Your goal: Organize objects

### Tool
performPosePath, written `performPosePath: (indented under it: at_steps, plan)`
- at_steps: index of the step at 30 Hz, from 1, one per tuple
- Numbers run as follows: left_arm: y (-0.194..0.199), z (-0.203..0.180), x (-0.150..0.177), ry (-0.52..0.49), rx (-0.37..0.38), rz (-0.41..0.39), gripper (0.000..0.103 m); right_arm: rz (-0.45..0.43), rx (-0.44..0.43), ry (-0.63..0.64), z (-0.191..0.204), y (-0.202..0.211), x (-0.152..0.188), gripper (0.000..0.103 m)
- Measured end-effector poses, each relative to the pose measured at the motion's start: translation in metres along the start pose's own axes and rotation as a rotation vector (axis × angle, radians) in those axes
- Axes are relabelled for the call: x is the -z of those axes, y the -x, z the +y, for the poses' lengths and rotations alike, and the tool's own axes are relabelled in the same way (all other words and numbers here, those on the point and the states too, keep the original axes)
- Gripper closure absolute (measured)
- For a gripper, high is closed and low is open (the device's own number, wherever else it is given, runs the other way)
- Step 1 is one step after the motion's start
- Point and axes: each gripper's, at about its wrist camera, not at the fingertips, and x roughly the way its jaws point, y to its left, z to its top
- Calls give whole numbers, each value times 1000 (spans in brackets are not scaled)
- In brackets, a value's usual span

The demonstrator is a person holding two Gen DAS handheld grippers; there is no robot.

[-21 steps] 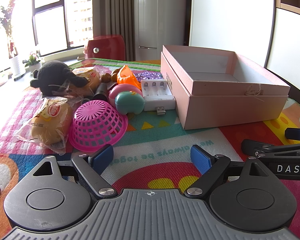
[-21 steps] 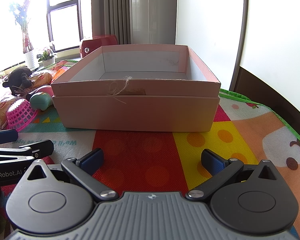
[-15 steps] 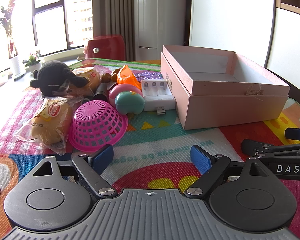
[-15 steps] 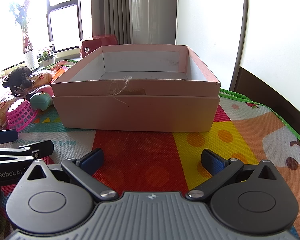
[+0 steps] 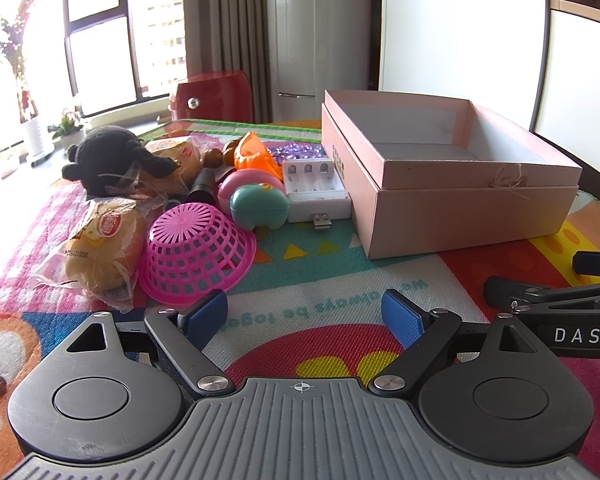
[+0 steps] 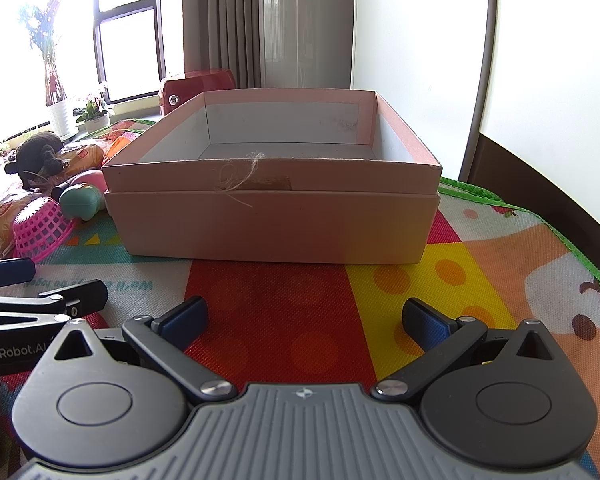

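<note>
An open pink box [image 5: 452, 208] [image 6: 276, 220] sits empty on the play mat. Left of it lies a pile: an upturned pink basket [image 5: 196, 256], a wrapped bun [image 5: 100, 248], a teal case [image 5: 260, 206], a white battery charger [image 5: 316, 192], an orange toy [image 5: 254, 156], a black plush [image 5: 112, 154] and purple beads [image 5: 296, 152]. My left gripper [image 5: 304, 314] is open and empty, low over the mat just in front of the basket. My right gripper [image 6: 304, 322] is open and empty, in front of the box.
The colourful play mat [image 6: 500, 264] covers the surface, with its green edge at the right. A red stool [image 5: 212, 96] stands behind the pile. A vase and potted plants [image 5: 32, 120] stand by the window at the left. A white wall is behind the box.
</note>
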Motion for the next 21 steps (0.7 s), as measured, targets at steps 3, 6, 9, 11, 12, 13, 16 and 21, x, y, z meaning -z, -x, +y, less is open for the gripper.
performPosePath:
  at_steps: [3, 6, 9, 11, 12, 13, 16, 21]
  plan:
    - [1, -1, 0, 4, 3, 0, 12, 0, 0, 0, 3, 0, 0, 0]
    - [1, -1, -1, 5, 4, 1, 12, -1, 1, 2, 0, 1, 0, 0]
    - [1, -1, 0, 5, 5, 1, 12, -1, 5, 7, 3, -4, -3, 0]
    - [1, -1, 0, 8, 7, 1, 12, 0, 2, 3, 1, -1, -1, 0]
    - [1, -1, 0, 7, 7, 1, 12, 0, 0, 1, 0, 0, 0, 0]
    - [1, -1, 0, 6, 5, 1, 12, -1, 0, 0, 1, 1, 0, 0]
    - [2, -1, 0, 10, 10, 0, 13, -1, -1, -1, 0, 1, 0, 0]
    - [18, 12, 3, 34, 75, -37, 15, 1, -17, -2, -2, 2, 0, 0]
